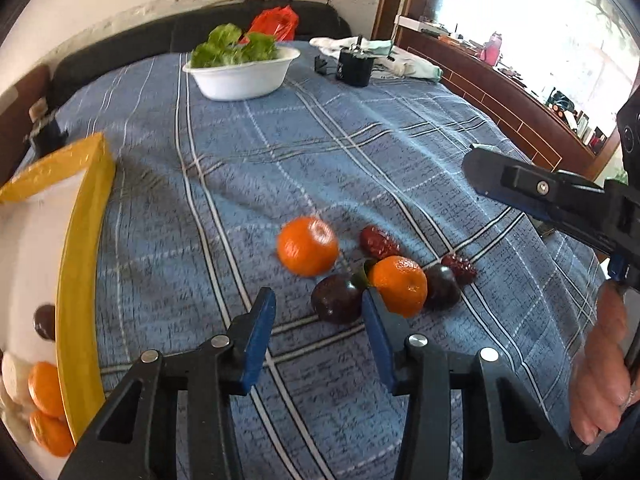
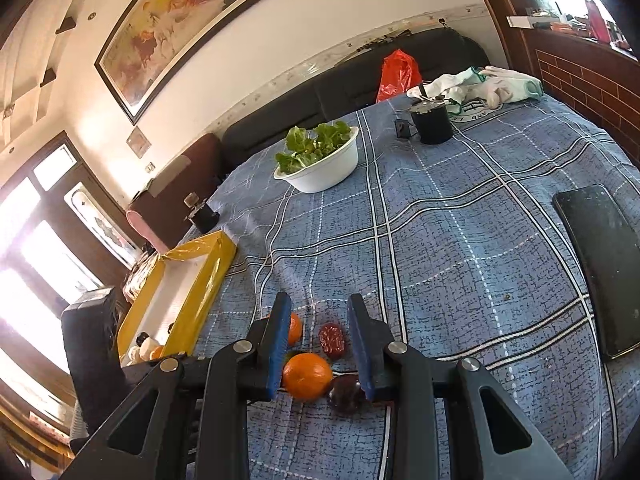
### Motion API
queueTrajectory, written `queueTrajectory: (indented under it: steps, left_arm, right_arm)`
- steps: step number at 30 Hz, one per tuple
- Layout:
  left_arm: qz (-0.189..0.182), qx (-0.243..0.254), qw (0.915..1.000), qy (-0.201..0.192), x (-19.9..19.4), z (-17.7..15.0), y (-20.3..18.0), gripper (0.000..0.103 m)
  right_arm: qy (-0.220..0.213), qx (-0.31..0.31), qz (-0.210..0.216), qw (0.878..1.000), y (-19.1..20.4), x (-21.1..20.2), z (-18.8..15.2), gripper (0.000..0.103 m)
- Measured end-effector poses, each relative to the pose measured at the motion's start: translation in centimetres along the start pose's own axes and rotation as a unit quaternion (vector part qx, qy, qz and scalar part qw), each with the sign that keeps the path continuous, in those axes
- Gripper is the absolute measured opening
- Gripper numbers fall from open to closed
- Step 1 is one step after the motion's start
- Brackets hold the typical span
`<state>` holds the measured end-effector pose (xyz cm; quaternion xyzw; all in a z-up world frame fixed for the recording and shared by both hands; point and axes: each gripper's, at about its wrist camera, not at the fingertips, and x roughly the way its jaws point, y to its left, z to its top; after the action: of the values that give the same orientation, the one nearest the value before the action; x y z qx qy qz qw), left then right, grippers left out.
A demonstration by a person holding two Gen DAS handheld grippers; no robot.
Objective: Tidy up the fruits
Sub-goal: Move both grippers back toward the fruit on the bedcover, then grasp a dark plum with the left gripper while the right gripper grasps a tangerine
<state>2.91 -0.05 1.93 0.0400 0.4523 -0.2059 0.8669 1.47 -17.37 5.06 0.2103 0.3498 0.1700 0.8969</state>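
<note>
Blue plaid cloth (image 1: 400,152) covers the whole surface under both my grippers. Yellow-rimmed tray (image 1: 86,216) sits far to the left of my left jaws, holding two oranges, a dark plum and pale items. White bowl of lettuce (image 1: 244,70) is well ahead, black canister (image 1: 354,68) right of it, with an orange bag behind and white gloves past the canister. Black slab (image 2: 600,264) lies right of my right jaws. My left gripper (image 1: 318,344) is wide apart, holding nothing; a blurred orange (image 1: 307,246) is just ahead between the fingers. Second orange (image 1: 398,284), two plums (image 1: 336,300) and two red dates (image 1: 378,240) cluster at its right finger. My right gripper (image 2: 320,344) is also wide, empty, over that cluster.
</note>
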Motion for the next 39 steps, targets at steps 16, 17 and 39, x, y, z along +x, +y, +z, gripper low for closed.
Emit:
queueTrajectory:
  steps: [16, 17, 39]
  left_arm:
    - [-0.017, -0.013, 0.9996, 0.019, 0.0, -0.9, 0.8, 0.046]
    - [-0.01, -0.012, 0.9998, 0.014, -0.3, -1.0, 0.9, 0.046]
    - [0.017, 0.003, 0.9996, -0.023, -2.0, -0.7, 0.9, 0.056]
  right_arm:
    - [0.001, -0.001, -0.011, 1.0, -0.2, 0.2, 0.0, 0.032]
    - [0.002, -0.002, -0.01, 1.0, -0.2, 0.2, 0.0, 0.032]
    - [0.006, -0.009, -0.006, 1.0, 0.0, 0.4, -0.2, 0.032]
